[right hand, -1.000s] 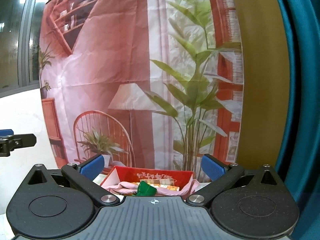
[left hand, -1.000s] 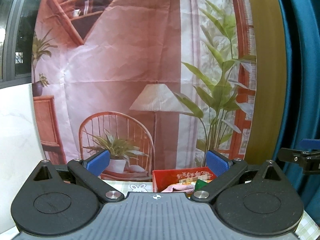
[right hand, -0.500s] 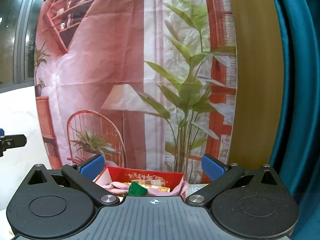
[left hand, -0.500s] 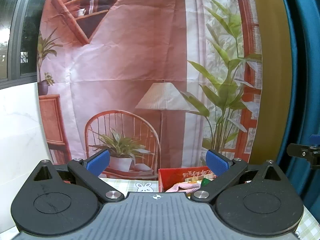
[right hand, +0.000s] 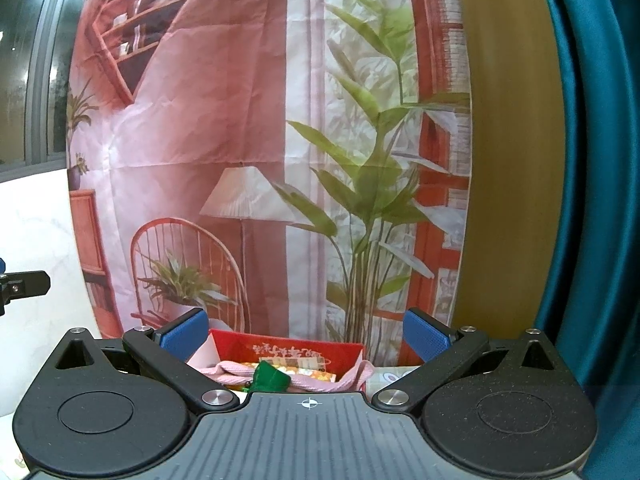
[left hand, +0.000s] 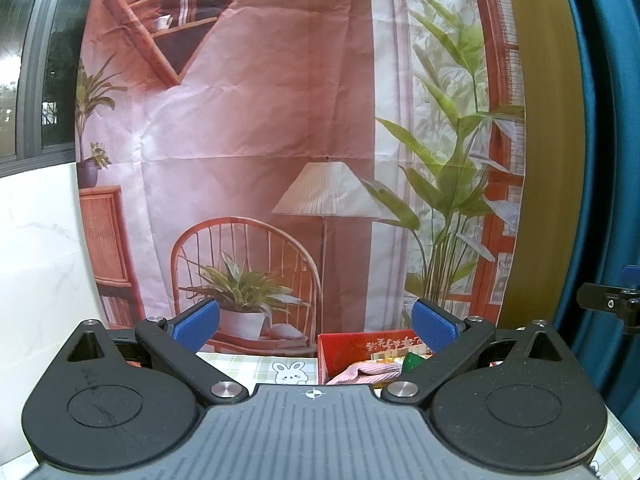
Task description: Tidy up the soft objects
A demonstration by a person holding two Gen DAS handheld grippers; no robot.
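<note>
Both hand-held grippers, left (left hand: 316,320) and right (right hand: 306,334), hang wide apart and empty above the desk (left hand: 248,364); pink cloth (right hand: 320,380) and green item (right hand: 270,378) sit in the red box (right hand: 288,350), apparently sorted.

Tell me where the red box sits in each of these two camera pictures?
Left wrist view: the red box is low, right of centre, behind the right blue fingertip.
Right wrist view: red box is low, near centre, between the fingertips.
Shared landmark: the pink cloth draped in the box.
</note>
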